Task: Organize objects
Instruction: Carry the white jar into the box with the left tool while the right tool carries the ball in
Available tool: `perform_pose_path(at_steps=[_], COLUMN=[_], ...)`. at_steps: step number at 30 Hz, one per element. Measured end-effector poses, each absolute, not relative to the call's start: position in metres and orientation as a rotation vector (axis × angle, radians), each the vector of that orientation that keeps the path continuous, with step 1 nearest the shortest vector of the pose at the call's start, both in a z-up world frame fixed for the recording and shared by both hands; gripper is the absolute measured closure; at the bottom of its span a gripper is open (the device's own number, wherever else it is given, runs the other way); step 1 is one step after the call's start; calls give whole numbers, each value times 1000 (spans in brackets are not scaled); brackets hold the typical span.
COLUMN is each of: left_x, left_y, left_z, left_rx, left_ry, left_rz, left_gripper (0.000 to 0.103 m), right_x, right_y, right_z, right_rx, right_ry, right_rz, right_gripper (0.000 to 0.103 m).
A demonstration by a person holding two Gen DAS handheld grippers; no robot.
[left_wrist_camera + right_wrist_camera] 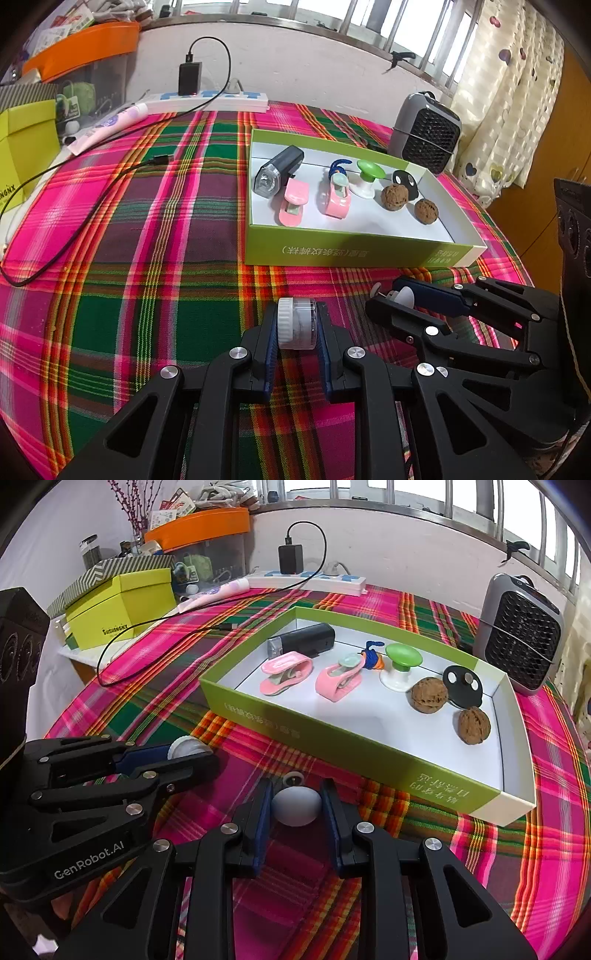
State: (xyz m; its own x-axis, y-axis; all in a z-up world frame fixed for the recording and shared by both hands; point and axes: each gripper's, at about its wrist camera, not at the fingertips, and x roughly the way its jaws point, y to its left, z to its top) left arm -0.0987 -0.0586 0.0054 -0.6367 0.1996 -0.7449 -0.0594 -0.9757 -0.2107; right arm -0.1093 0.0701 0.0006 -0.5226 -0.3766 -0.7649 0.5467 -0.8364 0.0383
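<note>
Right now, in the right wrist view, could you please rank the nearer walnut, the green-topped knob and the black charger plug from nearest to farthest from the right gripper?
1. Nearer walnut, in the tray's right end.
2. Green-topped knob, farther back, mid-tray.
3. Black charger plug, on the power strip by the far wall.

Measured from the right gripper.

Background clutter, far edge of the table
Sitting along the wall: white power strip (317, 579) carrying black charger (290, 558), grey fan heater (521, 635), yellow-green box (122, 605), orange-lidded bin (201, 526).
</note>
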Motion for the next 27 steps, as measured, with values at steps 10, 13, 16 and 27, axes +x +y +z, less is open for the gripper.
perform_pose_path(at_steps=[10, 13, 16, 27], left_x=[-100, -100, -101, -100], left_y=[-56, -56, -56, -55], left_z=[5, 5, 6, 19], left_rx=[-1265, -1265, -1266, -1225], left_ry=[-244, -240, -236, -220], left_rz=[2713, 2716, 2718, 2728], left_gripper=[86, 86, 86, 86], right_x=[-109, -108, -108, -108], right_y=[71, 72, 71, 79], right_z=[1, 2, 1, 9], right_rx=[1101, 1099, 1100, 1078], right_ry=[268, 262, 257, 216], right_rz=[-2346, -2344, -2340, -2359], right_gripper=[76, 76, 76, 76])
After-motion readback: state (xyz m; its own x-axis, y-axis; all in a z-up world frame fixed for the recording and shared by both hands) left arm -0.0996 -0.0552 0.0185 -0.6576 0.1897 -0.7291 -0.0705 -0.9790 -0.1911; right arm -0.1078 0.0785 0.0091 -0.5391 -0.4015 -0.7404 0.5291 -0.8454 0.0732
